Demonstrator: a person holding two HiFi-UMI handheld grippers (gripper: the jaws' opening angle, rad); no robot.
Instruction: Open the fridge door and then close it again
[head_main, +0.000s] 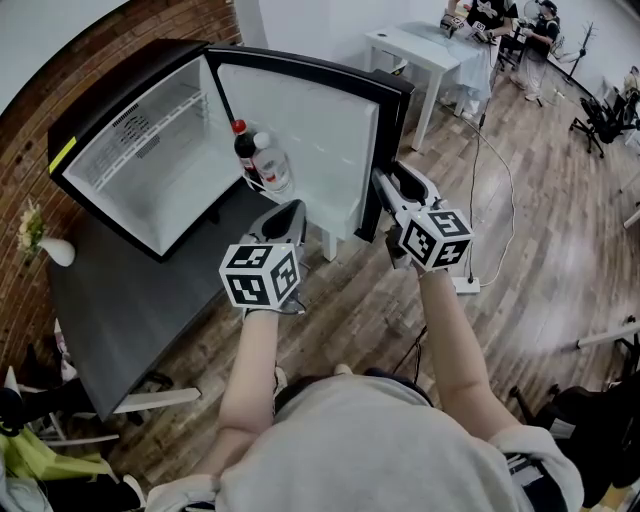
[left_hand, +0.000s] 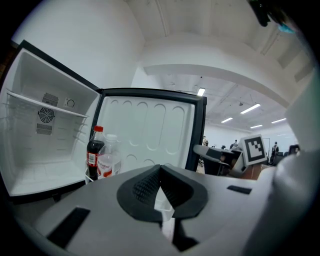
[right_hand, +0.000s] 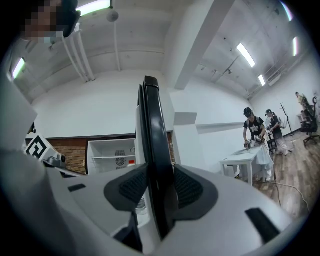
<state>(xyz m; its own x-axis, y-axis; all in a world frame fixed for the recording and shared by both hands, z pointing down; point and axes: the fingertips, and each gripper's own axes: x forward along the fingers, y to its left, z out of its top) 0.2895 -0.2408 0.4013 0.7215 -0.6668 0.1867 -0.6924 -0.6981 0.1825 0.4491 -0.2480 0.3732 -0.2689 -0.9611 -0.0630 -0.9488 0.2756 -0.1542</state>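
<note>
- The fridge door (head_main: 300, 140) stands swung wide open, its white inner liner facing the person, with its free edge at the right in the head view.
- The right gripper (right_hand: 159, 185) is clamped on that free edge. The right gripper view shows the door's dark rim running upright between the two pads, one pad on each face.
- The left gripper (left_hand: 160, 172) has its jaws pressed together with nothing between them. It hangs low in front of the door's inner face and looks clear of it.
- A dark cola bottle (head_main: 243, 150) and a clear bottle (head_main: 272, 160) stand in the door's shelf beside the hinge side.
- The fridge (head_main: 130, 160) itself is bare inside, with one wire shelf. It sits on a dark table (head_main: 110, 320) against a brick wall.
- Judged from the open door and the grip on its edge, the opening step is done and the closing step is in hand.
- The next move calls for pushing the gripped edge round its hinge towards the cabinet, then letting go before the pads are caught at the seal.
- Other people work at a white table (head_main: 420, 50) well behind.
</note>
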